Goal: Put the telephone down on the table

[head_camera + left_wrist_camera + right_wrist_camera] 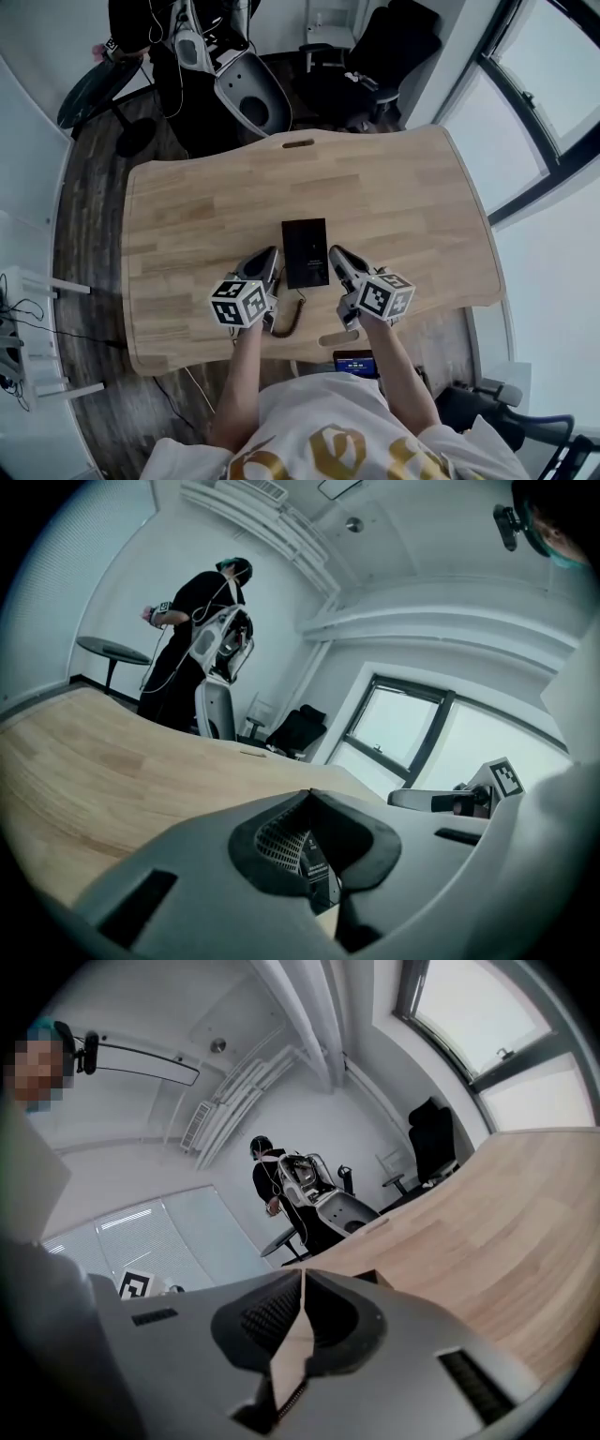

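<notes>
The table [187, 216] ends on the left in a rounded edge, and open wood runs from there to the left claw [271, 255]. In the left gripper view its jaws are pressed together with nothing between them. It hangs over the near half of the table, just beside the left long edge of the telephone [305, 251]. I cannot tell whether it touches.

The telephone is a flat black slab lying on the wood a little nearer the front edge than the back. A coiled cord [292, 317] trails from its near end toward that front edge. A wide stretch of wood lies between it and the far edge, where a slot [298, 143] is cut.

The right claw [336, 253] sits just off the telephone's right long edge. Its jaws also meet tip to tip and hold nothing. More open wood lies between it and the curved right edge.

The top is pale jointed planks. On the left are dark plank flooring [84, 216] and a white rack [37, 328]. Beyond the far edge a person in black [131, 28] stands by a grey-and-white machine [244, 89]. Right of them is a black office chair [389, 52]. Large windows [534, 112] fill the right side.
</notes>
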### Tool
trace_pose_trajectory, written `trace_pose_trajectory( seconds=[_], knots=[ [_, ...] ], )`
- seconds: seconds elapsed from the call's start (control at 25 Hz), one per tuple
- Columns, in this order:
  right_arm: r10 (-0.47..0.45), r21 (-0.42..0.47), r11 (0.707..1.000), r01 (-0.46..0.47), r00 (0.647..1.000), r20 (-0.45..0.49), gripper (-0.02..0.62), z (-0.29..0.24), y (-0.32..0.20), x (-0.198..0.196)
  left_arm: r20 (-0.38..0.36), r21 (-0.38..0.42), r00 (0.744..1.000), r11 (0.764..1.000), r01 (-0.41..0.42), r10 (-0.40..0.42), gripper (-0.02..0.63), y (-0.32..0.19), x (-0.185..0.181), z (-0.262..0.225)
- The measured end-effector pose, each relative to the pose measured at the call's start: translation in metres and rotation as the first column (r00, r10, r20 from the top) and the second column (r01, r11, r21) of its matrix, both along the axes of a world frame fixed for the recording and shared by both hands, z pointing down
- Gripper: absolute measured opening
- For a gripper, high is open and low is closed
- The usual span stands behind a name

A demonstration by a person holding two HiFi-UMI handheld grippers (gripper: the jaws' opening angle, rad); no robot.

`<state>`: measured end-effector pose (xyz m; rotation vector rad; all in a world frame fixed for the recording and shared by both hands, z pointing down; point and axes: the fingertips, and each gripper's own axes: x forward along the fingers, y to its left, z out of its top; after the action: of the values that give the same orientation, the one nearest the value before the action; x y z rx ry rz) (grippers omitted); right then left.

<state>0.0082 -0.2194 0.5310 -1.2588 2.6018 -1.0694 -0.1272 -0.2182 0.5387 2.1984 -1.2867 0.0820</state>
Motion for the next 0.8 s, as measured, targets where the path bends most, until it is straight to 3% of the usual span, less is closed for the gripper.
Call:
trace_pose_trajectory(
  seconds=[0.24, 0.44, 0.6, 0.8],
  knots=[
    [0.06, 0.1, 0.994, -0.05, 0.993, -0.1, 0.018, -0.024, 0.019, 0.004, 0.013, 0.033, 1.0, 0.999, 0.01, -0.011, 0.009, 0.025, 0.004, -0.017],
    [0.068, 0.161, 0.986, -0.039, 0.982, -0.179, 0.018, -0.035, 0.042, 0.005, 0.046, 0.083, 0.998, 0.996, 0.032, -0.036, 0.009, 0.043, 0.006, -0.033],
    [0.089, 0.221, 0.975, -0.039, 0.971, -0.222, 0.018, -0.046, 0.059, 0.009, 0.077, 0.153, 0.995, 0.987, 0.047, -0.06, 0.009, 0.057, 0.007, -0.048],
    [0.101, 0.247, 0.968, -0.039, 0.964, -0.245, 0.018, -0.054, 0.075, 0.012, 0.112, 0.182, 0.989, 0.981, 0.071, -0.092, 0.009, 0.072, 0.006, -0.058]
  ],
)
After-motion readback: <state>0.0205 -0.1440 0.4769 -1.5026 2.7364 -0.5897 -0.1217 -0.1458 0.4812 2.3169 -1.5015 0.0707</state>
